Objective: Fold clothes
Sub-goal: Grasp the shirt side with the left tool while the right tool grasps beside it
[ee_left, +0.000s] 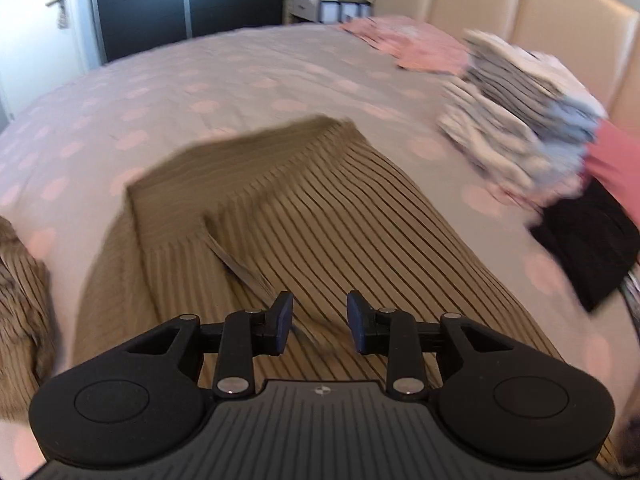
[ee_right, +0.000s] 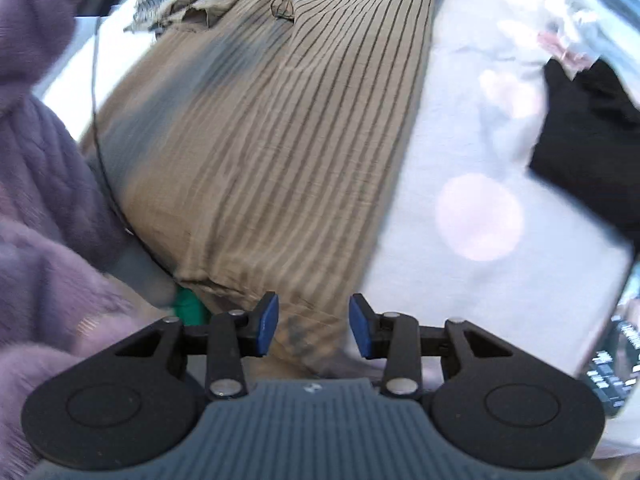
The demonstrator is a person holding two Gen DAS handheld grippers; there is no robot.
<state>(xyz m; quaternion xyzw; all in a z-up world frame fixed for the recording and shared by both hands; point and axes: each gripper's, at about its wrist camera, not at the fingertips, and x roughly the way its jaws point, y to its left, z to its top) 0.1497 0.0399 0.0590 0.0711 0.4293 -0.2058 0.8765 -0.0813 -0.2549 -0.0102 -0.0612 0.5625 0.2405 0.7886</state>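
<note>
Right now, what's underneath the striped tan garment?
The striped tan garment lies on the grey bedspread with pink dots, which shows all around it. A bit of something green peeks out at its near edge in the right wrist view. Anything else beneath is covered.

Both tools [ee_left: 319, 322] [ee_right: 313, 326]: blk linkage arms, blue pads, silver pivot screws, ribbed grey housing; fuzzy lilac sleeve [ee_right: 36, 184].

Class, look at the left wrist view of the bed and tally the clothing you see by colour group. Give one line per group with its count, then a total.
Tan striped garment: 1
Black garment: 1
Pink folded pile: 1
Grey and white stack: 1 (blurred; the pieces inside cannot be counted)
Total: 4
</note>
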